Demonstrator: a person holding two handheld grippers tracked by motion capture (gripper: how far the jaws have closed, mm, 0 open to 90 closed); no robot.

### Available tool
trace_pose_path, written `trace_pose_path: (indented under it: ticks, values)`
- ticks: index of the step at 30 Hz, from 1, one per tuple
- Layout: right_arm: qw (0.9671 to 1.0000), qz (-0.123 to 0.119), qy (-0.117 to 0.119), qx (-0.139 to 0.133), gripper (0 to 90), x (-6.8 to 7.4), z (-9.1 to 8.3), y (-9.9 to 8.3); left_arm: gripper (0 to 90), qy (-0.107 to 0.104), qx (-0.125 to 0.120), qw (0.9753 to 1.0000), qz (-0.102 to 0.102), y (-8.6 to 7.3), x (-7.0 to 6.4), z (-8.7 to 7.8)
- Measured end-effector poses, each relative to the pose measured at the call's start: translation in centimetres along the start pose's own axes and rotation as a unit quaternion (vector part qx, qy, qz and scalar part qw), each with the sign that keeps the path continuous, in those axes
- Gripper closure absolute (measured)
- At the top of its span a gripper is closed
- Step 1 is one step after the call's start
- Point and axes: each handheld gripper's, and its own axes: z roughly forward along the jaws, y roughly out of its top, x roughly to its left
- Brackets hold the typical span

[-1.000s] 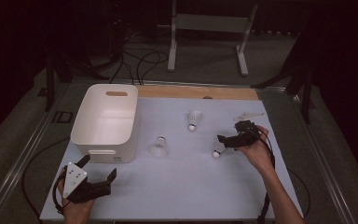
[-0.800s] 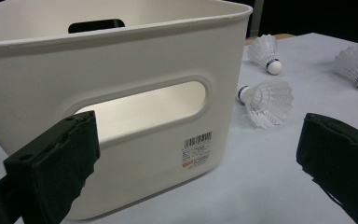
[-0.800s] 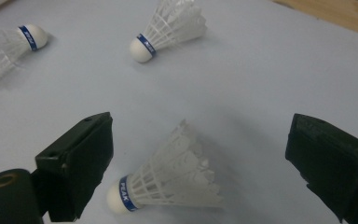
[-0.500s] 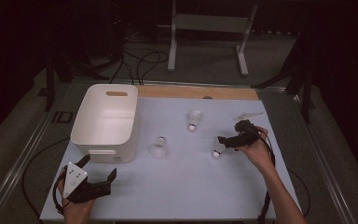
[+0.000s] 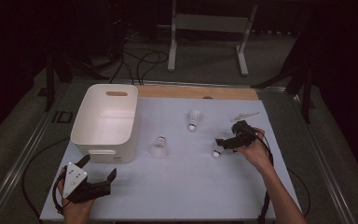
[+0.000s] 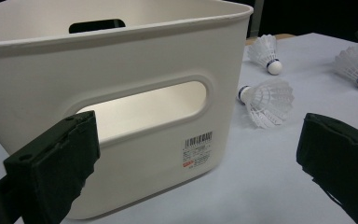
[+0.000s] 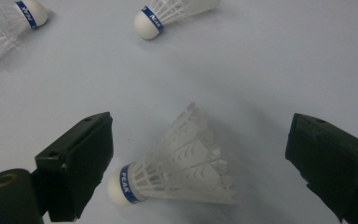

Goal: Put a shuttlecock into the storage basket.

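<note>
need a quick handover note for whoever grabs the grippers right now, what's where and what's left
Right gripper: open, jaws on either side of a shuttlecock lying on the table, not yet gripped.
Left gripper: open, holding nothing, at the near left corner facing the white bin.
Two other shuttlecocks lie loose on the table: one close to the bin, one farther back.
Done: no shuttlecock can be seen in the bin.
Left, as it looks: close on the shuttlecock between the right jaws, carry it to the bin, then the other two.
</note>
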Motion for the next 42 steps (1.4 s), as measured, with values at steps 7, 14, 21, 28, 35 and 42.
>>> trace_pose_path:
  ticks: [7,14,21,28,35,42]
  values:
    - [0.9999,-0.003,0.011,0.010,7.7,0.2,0.3,-0.1,0.0,-0.001,0.000,1.0000,0.000,0.0,0.0,0.0]
    - [0.9994,0.003,0.027,0.021,8.1,0.2,0.7,-0.1,0.0,-0.001,0.000,1.0000,0.001,0.0,0.0,0.0]
    - [0.9989,0.005,0.036,0.030,14.0,0.0,0.9,-0.3,0.0,-0.001,0.001,1.0000,0.002,0.0,-0.1,0.0]
    - [0.9972,-0.002,0.057,0.047,29.9,0.2,1.1,-0.5,0.0,0.000,0.000,1.0000,0.004,0.0,-0.2,0.1]
    - [0.9957,-0.016,0.071,0.058,44.5,0.9,0.9,-0.7,0.0,0.000,0.001,1.0000,0.007,0.0,-0.2,0.1]
    - [0.9944,-0.026,0.089,0.051,56.0,1.9,0.0,-0.6,0.0,0.000,0.001,1.0000,0.007,0.0,-0.2,0.1]
